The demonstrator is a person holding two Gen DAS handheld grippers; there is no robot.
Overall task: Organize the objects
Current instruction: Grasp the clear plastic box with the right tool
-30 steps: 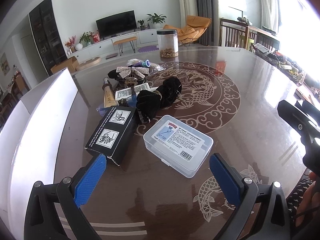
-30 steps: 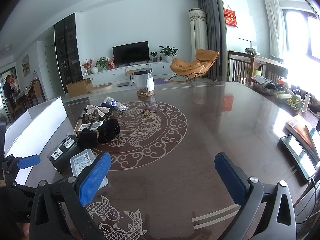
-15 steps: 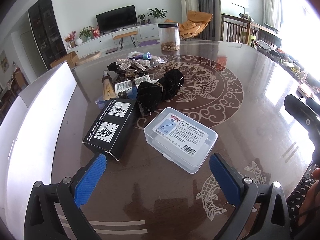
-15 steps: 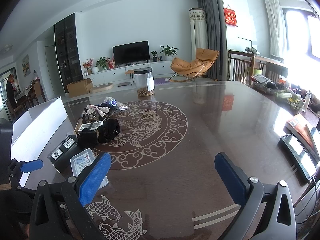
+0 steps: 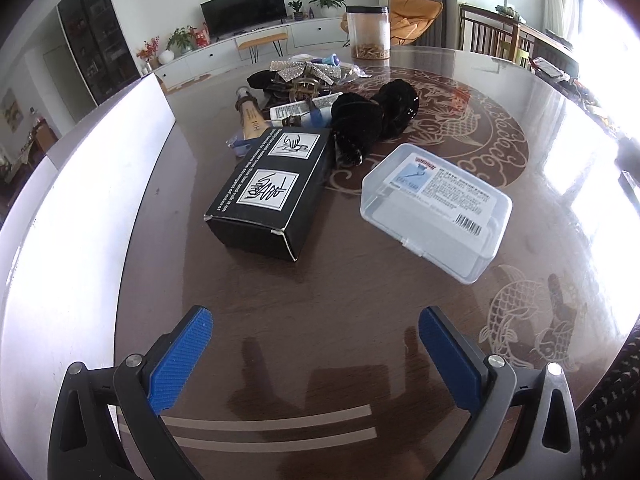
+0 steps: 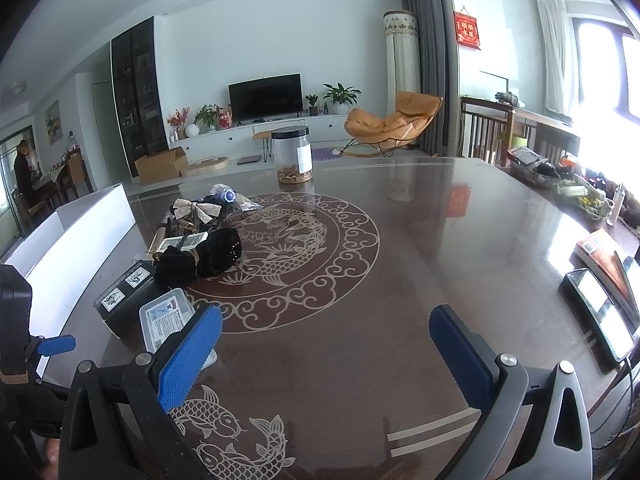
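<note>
Left claw [image 5: 316, 354], spread wide and empty, has neared the black box [image 5: 276, 186].

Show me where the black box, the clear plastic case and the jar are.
Black box [image 5: 276, 184], left wrist view, its top face.
Clear plastic case [image 5: 436, 208], left wrist view, its lid.
Jar [image 6: 291, 156], right wrist view, its clear wall.

Left tool [image 5: 316, 354] apparently nearer black box [image 5: 274, 188].

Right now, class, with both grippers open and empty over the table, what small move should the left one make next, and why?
Probably ease the left gripper forward toward the black box. It is the nearest item ahead, lies flat on the table, and nothing sits between the open fingers yet.
</note>
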